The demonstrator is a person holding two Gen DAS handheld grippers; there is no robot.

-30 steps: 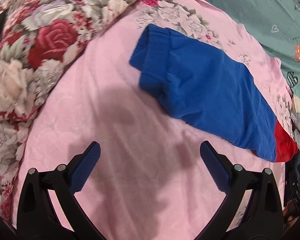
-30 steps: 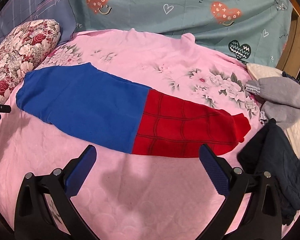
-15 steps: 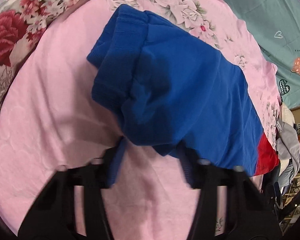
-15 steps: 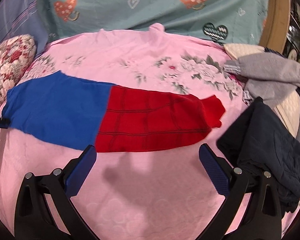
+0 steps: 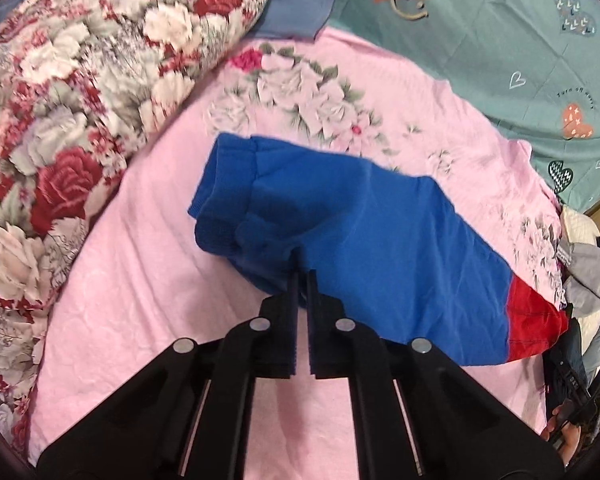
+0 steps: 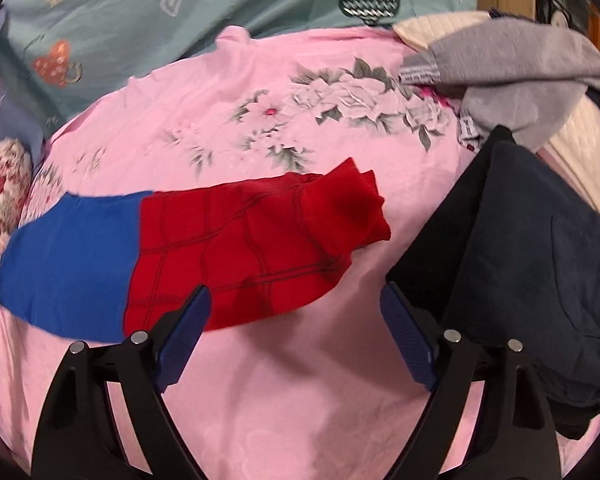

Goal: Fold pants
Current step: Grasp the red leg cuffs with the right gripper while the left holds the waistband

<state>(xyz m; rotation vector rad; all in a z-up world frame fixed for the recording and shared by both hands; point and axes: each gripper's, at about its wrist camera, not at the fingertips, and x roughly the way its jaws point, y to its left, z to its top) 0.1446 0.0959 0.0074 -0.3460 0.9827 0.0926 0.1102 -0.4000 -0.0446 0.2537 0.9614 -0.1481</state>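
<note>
The pants (image 5: 384,240) lie lengthwise on the pink bedsheet (image 5: 140,280), blue at the waist end and red toward the cuffs. My left gripper (image 5: 302,276) is shut on the near edge of the blue waist end, which is lifted and bunched. In the right wrist view the red leg part (image 6: 240,252) with its ribbed cuffs (image 6: 352,208) lies just beyond my right gripper (image 6: 296,312). That gripper is open; its left pad (image 6: 184,332) sits at the red hem and nothing is between the fingers.
A floral pillow (image 5: 80,92) lies left of the waist. A teal quilt (image 5: 500,32) with hearts covers the far side. Dark navy clothes (image 6: 520,260) and a grey garment (image 6: 500,64) are piled at the right, close to my right finger (image 6: 408,340).
My left gripper went from open to shut on the blue waist edge and lifted it. My right gripper moved rightward and closer to the red cuff end, staying open.
</note>
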